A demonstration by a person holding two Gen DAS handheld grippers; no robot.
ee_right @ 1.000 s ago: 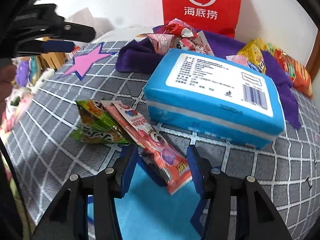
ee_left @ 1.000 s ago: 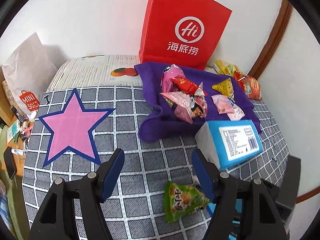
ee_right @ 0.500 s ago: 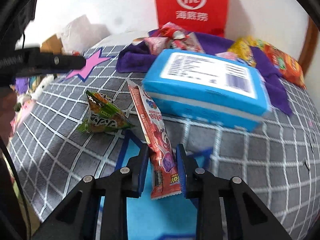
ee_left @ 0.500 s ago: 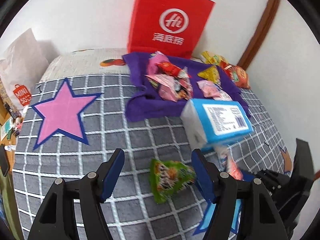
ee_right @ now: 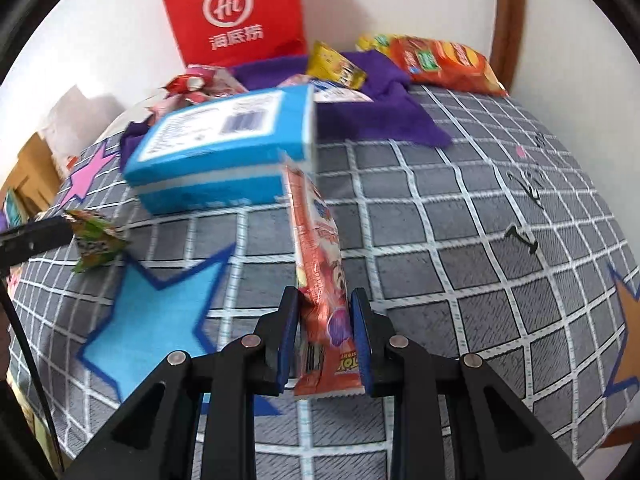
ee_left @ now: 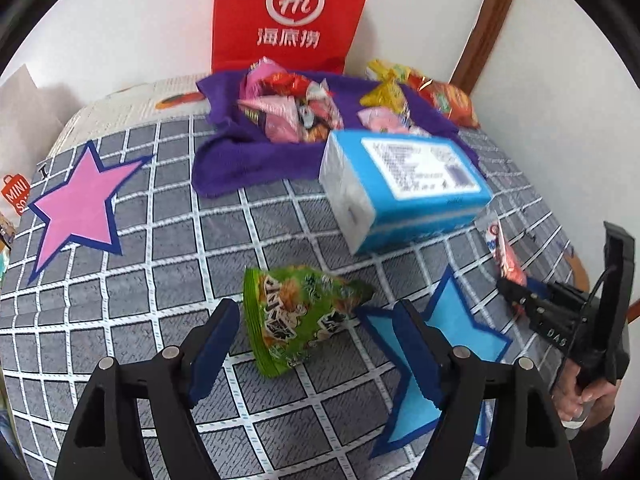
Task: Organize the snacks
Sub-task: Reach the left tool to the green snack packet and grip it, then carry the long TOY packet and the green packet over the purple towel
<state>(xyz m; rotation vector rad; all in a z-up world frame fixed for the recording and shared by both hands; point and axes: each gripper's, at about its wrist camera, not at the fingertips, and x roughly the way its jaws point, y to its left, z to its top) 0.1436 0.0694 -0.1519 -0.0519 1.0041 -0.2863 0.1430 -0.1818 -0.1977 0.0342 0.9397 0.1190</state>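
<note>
My right gripper [ee_right: 325,320] is shut on a long red snack packet [ee_right: 320,264] and holds it above the checked cloth; the packet also shows in the left wrist view [ee_left: 505,258]. My left gripper [ee_left: 316,328] is open, its fingers on either side of a green snack bag [ee_left: 298,312] lying on the cloth; the bag shows in the right wrist view [ee_right: 94,242] too. A pile of snacks [ee_left: 292,108] lies on a purple towel [ee_left: 236,160]. More packets, yellow [ee_right: 336,66] and orange [ee_right: 440,64], lie at the back.
A blue tissue pack [ee_left: 404,184] lies between the towel and a light blue star [ee_left: 432,356]. A pink star [ee_left: 76,208] is at the left. A red paper bag [ee_left: 292,16] stands against the wall. An orange star [ee_right: 624,332] is at the right.
The right gripper closed on the red packet and lifted it, swinging right. The left gripper moved down and forward around the green bag.
</note>
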